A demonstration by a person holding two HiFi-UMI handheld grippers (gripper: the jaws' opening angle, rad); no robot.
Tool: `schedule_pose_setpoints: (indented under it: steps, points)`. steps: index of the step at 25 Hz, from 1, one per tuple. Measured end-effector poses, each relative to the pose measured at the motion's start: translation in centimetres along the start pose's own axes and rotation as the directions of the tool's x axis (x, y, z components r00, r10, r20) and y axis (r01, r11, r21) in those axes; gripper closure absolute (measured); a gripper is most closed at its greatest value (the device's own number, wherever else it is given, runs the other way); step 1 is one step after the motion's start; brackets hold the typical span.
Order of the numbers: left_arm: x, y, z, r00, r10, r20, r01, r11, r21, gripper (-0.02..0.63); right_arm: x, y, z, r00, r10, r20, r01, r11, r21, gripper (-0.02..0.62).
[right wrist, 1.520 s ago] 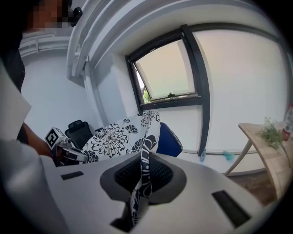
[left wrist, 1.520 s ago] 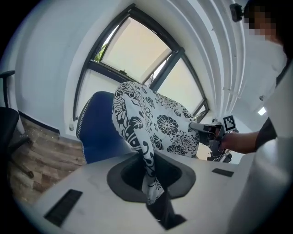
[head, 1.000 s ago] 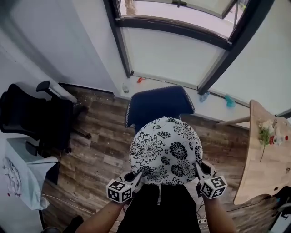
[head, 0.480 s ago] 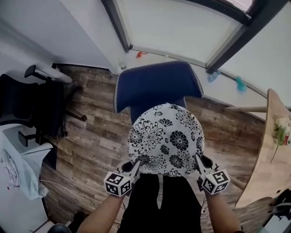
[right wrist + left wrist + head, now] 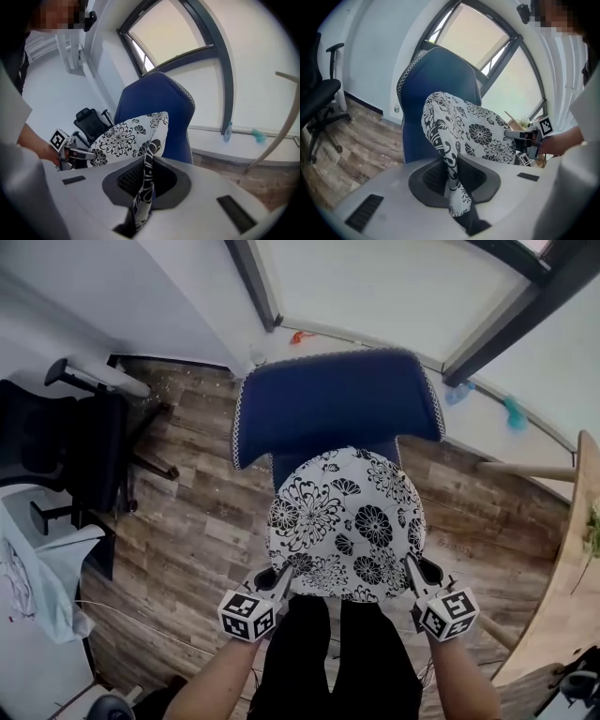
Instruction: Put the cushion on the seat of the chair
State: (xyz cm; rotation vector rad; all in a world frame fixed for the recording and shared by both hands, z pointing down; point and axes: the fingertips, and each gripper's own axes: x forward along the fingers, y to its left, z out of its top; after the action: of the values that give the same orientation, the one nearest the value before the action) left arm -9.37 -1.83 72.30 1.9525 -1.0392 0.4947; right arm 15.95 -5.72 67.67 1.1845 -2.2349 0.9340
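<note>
Black-and-white floral cushion was held in the air in front of the blue chair. From the head view its far edge overlapped the lower part of the backrest. The seat was hidden under the cushion, so contact with it could not be told.

The left gripper was clamped on the cushion's near-left edge, its jaws nearly together with a fold of fabric pinched between them. The right gripper gripped the near-right edge the same way, jaws narrow on the cloth. Both pointed forward and downward, one at each side of the cushion.

The person's black trousers showed just below the cushion. A black office chair stood at the left on the wood plank floor, well apart from the blue chair. A wooden table edged in at the right. A clear bottle stood by the window wall behind the chair.
</note>
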Motion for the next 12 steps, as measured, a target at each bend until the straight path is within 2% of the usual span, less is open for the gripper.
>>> schedule_pose_setpoints:
  steps: [8, 12]
  points:
    - [2.9, 3.5, -1.6, 0.999, 0.039, -0.026, -0.040, 0.999, -0.025, 0.574, 3.8, -1.5, -1.9, 0.999, 0.020, -0.029, -0.019, 1.000, 0.012, 0.558]
    - [4.1, 4.5, -2.3, 0.997, 0.051, -0.050, -0.051, 0.999, -0.009, 0.574, 5.3, -2.0, -2.7, 0.999, 0.021, -0.038, -0.020, 1.000, 0.018, 0.558]
